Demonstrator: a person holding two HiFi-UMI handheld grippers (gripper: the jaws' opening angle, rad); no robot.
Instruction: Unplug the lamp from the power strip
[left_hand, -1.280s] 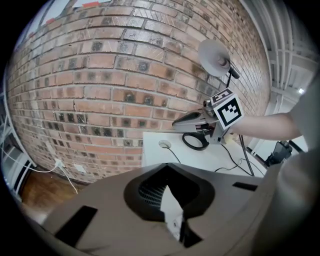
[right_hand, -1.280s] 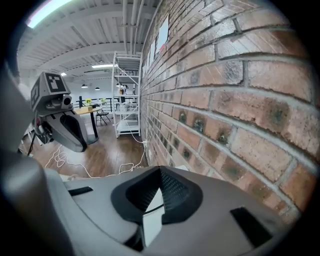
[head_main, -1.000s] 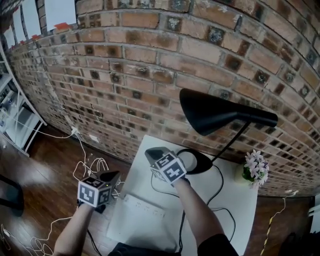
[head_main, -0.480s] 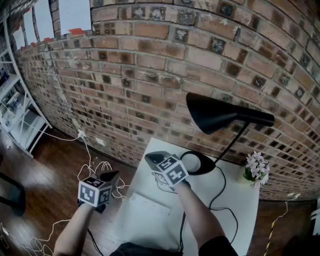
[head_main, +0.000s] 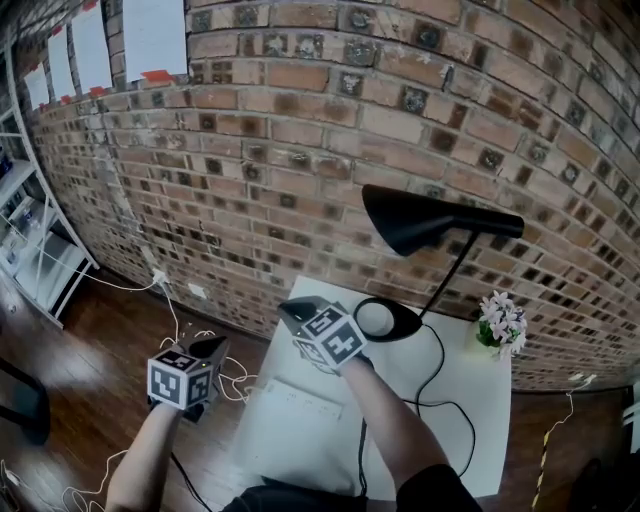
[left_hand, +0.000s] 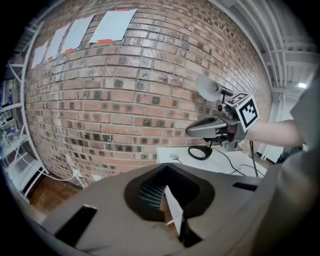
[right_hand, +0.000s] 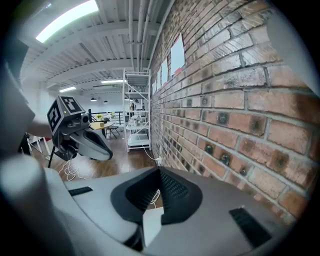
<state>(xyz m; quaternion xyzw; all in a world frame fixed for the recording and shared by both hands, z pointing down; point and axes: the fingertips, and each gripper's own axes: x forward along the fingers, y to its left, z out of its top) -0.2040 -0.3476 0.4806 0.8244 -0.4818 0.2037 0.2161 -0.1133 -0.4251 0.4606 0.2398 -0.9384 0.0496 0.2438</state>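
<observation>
A black desk lamp (head_main: 432, 217) stands on the white table (head_main: 470, 400), its round base (head_main: 387, 320) near the wall. Its black cord (head_main: 440, 405) loops over the tabletop. A white power strip (head_main: 296, 401) lies near the table's left front. My right gripper (head_main: 287, 306) hovers shut and empty above the table, just left of the lamp base, pointing at the brick wall. My left gripper (head_main: 221, 345) hangs shut and empty over the floor, left of the table. In the left gripper view its jaws (left_hand: 167, 168) meet, with the right gripper (left_hand: 210, 127) ahead.
A brick wall (head_main: 260, 150) runs close behind the table. A small pot of flowers (head_main: 498, 323) stands at the table's back right. White cables (head_main: 190, 335) trail over the wooden floor to a wall socket (head_main: 160, 277). White shelving (head_main: 40, 250) stands at far left.
The head view has shifted slightly, so the lamp sits a little further left. Both grippers stay shut in about the same places.
</observation>
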